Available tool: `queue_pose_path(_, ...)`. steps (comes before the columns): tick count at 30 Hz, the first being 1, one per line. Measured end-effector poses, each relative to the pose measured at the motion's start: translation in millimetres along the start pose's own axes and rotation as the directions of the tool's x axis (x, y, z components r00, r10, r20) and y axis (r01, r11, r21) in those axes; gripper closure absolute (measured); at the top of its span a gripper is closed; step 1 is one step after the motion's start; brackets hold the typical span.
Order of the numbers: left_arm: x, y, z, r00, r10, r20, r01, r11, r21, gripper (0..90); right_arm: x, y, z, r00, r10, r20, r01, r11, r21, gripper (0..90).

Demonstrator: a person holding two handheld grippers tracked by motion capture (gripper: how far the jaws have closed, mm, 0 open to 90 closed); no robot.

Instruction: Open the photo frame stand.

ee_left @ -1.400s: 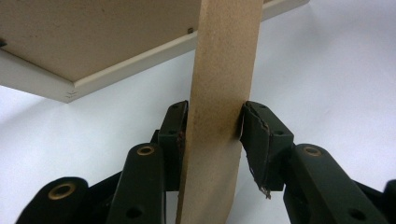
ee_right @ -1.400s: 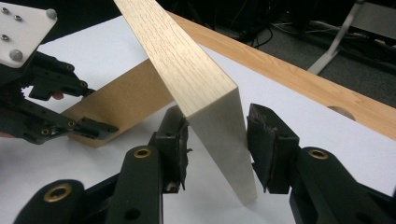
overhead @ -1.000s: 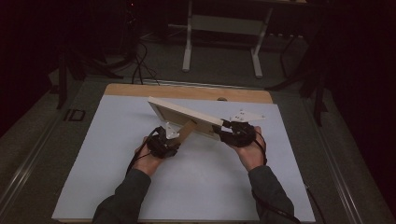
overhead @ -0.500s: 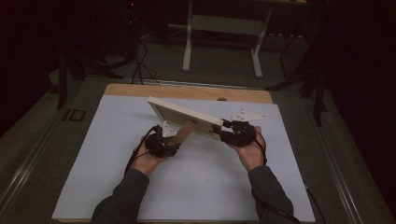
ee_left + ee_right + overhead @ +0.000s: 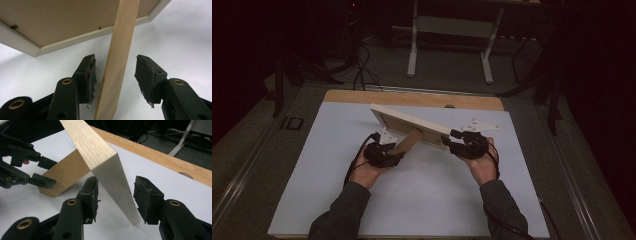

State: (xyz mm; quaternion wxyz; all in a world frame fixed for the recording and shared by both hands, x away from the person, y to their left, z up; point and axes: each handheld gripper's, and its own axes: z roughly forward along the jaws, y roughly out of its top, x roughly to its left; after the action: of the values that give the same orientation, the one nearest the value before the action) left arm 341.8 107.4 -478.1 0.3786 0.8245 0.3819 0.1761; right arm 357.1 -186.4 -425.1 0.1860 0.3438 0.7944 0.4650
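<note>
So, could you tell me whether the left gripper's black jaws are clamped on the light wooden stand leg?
No, the left gripper stands open around the wooden stand leg, with gaps visible.

Both forearms are reaching in from the near edge, angling toward each other. The left claw (image 5: 398, 156) is pointing right, its jaws having just been opening. The right claw (image 5: 450, 140) is pointing left, jaws likewise spreading apart, pads pressing nothing.
</note>
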Motion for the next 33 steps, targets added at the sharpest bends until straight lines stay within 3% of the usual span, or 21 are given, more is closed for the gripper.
queue_pose_path(7, 2.5, 0.5, -6.3, 0.9998, -0.016, 0.010, 0.017, 0.9997, -0.019, 51.7, -2.5, -6.8, 1.9, 0.9999, 0.015, 0.001, -0.015, 1.000, 0.014, 54.0)
queue_pose_path(14, 12.0, 1.8, -13.5, 0.9970, -0.070, 0.032, 0.072, 0.9962, -0.049, 52.0, -5.6, -11.5, 2.9, 0.9997, 0.023, 0.003, -0.023, 0.999, 0.025, 54.0)
queue_pose_path(21, 24.6, 1.6, -22.6, 0.9870, -0.143, 0.073, 0.150, 0.9843, -0.093, 52.4, -10.2, -16.1, 2.1, 0.9997, 0.022, 0.008, -0.023, 0.999, 0.045, 55.4)
queue_pose_path(33, 31.5, 3.6, -29.7, 0.9835, -0.170, 0.062, 0.176, 0.9788, -0.106, 52.1, -21.9, -27.2, -0.3, 0.9986, 0.049, 0.023, -0.051, 0.994, 0.096, 56.5)
